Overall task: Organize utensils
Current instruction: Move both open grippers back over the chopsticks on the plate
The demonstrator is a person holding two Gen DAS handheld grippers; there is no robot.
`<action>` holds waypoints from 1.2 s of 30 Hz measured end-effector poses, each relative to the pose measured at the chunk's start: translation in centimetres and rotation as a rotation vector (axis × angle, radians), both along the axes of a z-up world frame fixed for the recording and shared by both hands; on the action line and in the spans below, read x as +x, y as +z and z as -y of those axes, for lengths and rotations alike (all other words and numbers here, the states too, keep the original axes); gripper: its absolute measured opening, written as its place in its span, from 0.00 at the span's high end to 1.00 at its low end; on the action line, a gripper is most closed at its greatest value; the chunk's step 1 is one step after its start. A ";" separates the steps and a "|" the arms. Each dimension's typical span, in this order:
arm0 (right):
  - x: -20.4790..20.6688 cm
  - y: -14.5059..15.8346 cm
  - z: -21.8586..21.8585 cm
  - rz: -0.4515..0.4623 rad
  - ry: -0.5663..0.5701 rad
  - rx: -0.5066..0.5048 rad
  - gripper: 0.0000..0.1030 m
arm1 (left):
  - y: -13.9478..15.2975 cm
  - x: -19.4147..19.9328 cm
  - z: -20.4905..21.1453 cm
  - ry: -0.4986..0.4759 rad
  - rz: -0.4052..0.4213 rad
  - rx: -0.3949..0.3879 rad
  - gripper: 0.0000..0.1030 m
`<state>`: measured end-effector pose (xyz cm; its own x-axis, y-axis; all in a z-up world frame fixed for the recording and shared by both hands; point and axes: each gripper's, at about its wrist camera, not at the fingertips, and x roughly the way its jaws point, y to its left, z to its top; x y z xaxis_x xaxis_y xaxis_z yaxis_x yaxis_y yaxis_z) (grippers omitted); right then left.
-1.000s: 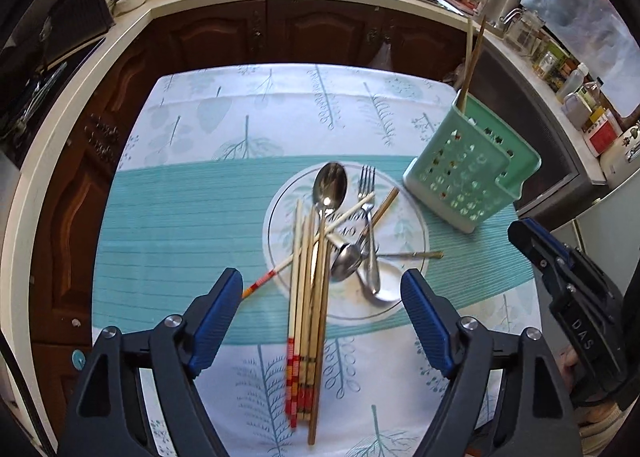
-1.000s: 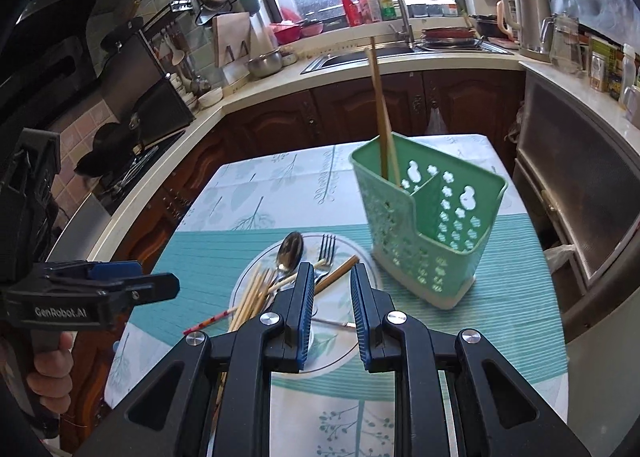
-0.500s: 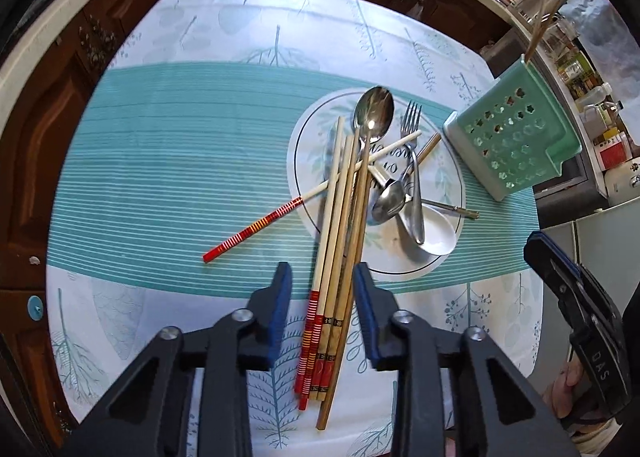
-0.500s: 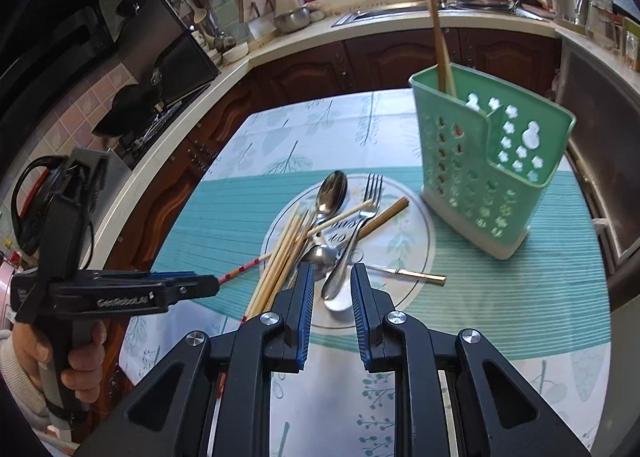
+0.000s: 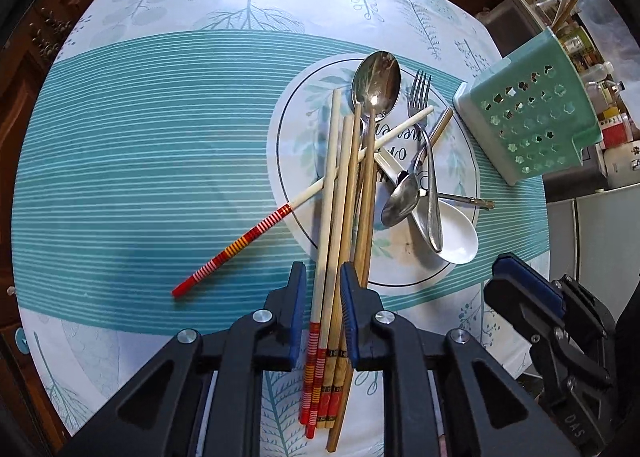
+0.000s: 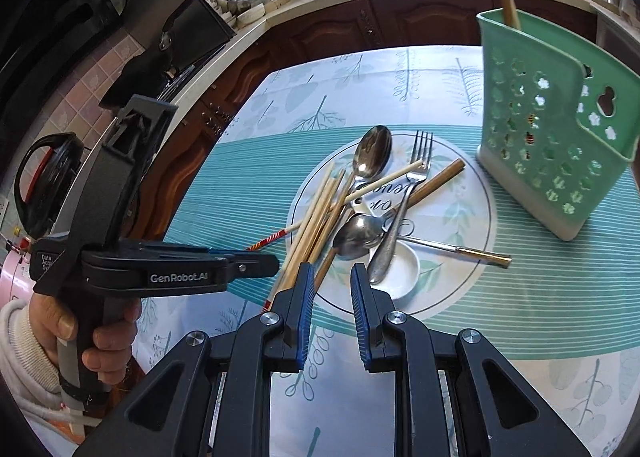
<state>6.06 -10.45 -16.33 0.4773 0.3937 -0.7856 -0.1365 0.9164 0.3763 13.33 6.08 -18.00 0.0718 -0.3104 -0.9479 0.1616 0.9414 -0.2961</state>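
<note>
- The left gripper (image 5: 323, 299) points steeply down at a bundle of chopsticks (image 5: 334, 217); its jaws have just been closing and now straddle the bundle, though firm contact is unclear.
- The chopsticks lie half on a plate (image 5: 460, 129) with a large spoon (image 5: 376, 81) and fork (image 5: 420, 97).
- The right gripper (image 6: 331, 289) hovers with narrow, empty jaws (above the plate's near rim).
- A green caddy (image 6: 560, 129) stands just beyond the plate.
</note>
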 end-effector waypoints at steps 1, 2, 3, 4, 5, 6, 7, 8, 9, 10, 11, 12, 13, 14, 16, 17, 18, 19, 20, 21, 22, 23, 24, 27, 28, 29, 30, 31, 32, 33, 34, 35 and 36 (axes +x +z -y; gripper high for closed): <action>0.2 -0.2 -0.2 -0.004 0.004 0.003 0.82 | -0.1 0.1 0.0 -0.004 -0.005 0.002 0.85; 0.5 -0.5 -0.4 -0.008 0.007 0.006 0.82 | -0.4 0.3 0.1 -0.009 -0.012 0.006 0.85; 0.7 -0.7 -0.5 -0.013 0.009 0.009 0.82 | -0.6 0.4 0.2 -0.014 -0.016 0.009 0.85; 0.8 -0.8 -0.6 -0.016 0.009 0.012 0.82 | -0.7 0.5 0.2 -0.017 -0.018 0.013 0.85; 1.0 -1.0 -0.6 -0.020 0.008 0.015 0.82 | -0.8 0.6 0.2 -0.019 -0.021 0.018 0.85; 1.3 -1.3 -0.7 -0.024 0.007 0.016 0.82 | -0.9 0.7 0.2 -0.020 -0.023 0.022 0.85; 1.3 -1.4 -0.6 -0.026 0.007 0.018 0.82 | -1.0 0.8 0.2 -0.019 -0.026 0.020 0.85; 1.5 -1.7 -0.7 -0.030 0.006 0.021 0.82 | -1.1 0.9 0.2 -0.017 -0.029 0.018 0.86; 1.7 -1.9 -0.7 -0.033 0.006 0.022 0.82 | -1.2 1.0 0.2 -0.014 -0.031 0.015 0.86; 1.7 -1.9 -0.6 -0.035 0.007 0.023 0.82 | -1.2 1.1 0.2 -0.013 -0.032 0.013 0.86; 1.8 -2.0 -0.6 -0.037 0.008 0.024 0.82 | -1.3 1.2 0.2 -0.011 -0.034 0.010 0.86; 1.8 -2.1 -0.6 -0.039 0.009 0.025 0.82 | -1.2 1.3 0.1 -0.009 -0.036 0.008 0.86; 1.9 -2.1 -0.6 -0.041 0.012 0.025 0.82 | -1.2 1.4 0.0 -0.006 -0.039 0.007 0.86; 2.0 -2.3 -0.7 -0.042 0.014 0.025 0.82 | -1.2 1.5 -0.1 -0.001 -0.042 0.001 0.86; 2.1 -2.3 -0.9 -0.040 0.018 0.026 0.82 | -1.0 1.6 -0.3 0.010 -0.043 -0.016 0.86; 2.2 -2.3 -0.9 -0.038 0.020 0.026 0.82 | -0.9 1.7 -0.4 0.012 -0.042 -0.018 0.86; 2.2 -2.3 -1.0 -0.037 0.022 0.026 0.82 | -0.9 1.8 -0.5 0.012 -0.040 -0.014 0.86; 2.3 -2.3 -1.0 -0.037 0.023 0.026 0.82 | -0.9 1.9 -0.7 0.011 -0.038 -0.010 0.86; 2.3 -2.3 -1.0 -0.037 0.023 0.027 0.82 | -0.9 2.0 -0.7 0.009 -0.038 -0.006 0.86; 2.4 -2.4 -1.1 -0.039 0.024 0.029 0.82 | -1.0 2.0 -0.7 0.009 -0.040 0.001 0.86; 2.3 -2.2 -1.1 -0.040 0.023 0.029 0.82 | -1.1 2.1 -0.9 0.008 -0.042 0.007 0.86; 2.4 -2.2 -1.1 -0.040 0.023 0.030 0.82 | -1.2 2.2 -0.8 0.010 -0.044 0.012 0.86; 2.4 -2.2 -1.1 -0.040 0.023 0.030 0.82 | -1.3 2.2 -0.8 0.010 -0.047 0.014 0.86; 2.4 -2.2 -1.2 -0.040 0.025 0.029 0.82 | -1.6 2.1 -0.5 0.002 -0.050 0.034 0.86; 2.4 -2.2 -1.1 -0.040 0.026 0.029 0.82 | -1.7 2.1 -0.3 -0.002 -0.051 0.043 0.86; 2.4 -2.3 -1.2 -0.040 0.026 0.027 0.82 | -1.8 2.1 -0.2 -0.005 -0.053 0.051 0.86; 2.4 -2.3 -1.2 -0.041 0.027 0.026 0.82 | -1.7 2.0 -0.1 -0.007 -0.048 0.055 0.86; 2.4 -2.3 -1.3 -0.041 0.027 0.025 0.82 | -1.7 2.0 0.1 -0.011 -0.047 0.061 0.86; 2.4 -2.3 -1.3 -0.041 0.028 0.024 0.82 | -1.7 2.0 0.2 -0.013 -0.048 0.067 0.86; 2.4 -2.3 -1.4 -0.040 0.030 0.022 0.82 | -1.7 2.0 0.3 -0.017 -0.049 0.076 0.86; 2.5 -2.3 -1.4 -0.040 0.031 0.021 0.82 | -1.7 2.1 0.5 -0.021 -0.051 0.087 0.86; 2.5 -2.3 -1.4 -0.040 0.033 0.020 0.82 | -1.7 2.1 0.7 -0.025 -0.052 0.099 0.87; 2.5 -2.3 -1.5 -0.040 0.036 0.019 0.82 | -1.7 2.1 1.0 -0.032 -0.050 0.120 0.89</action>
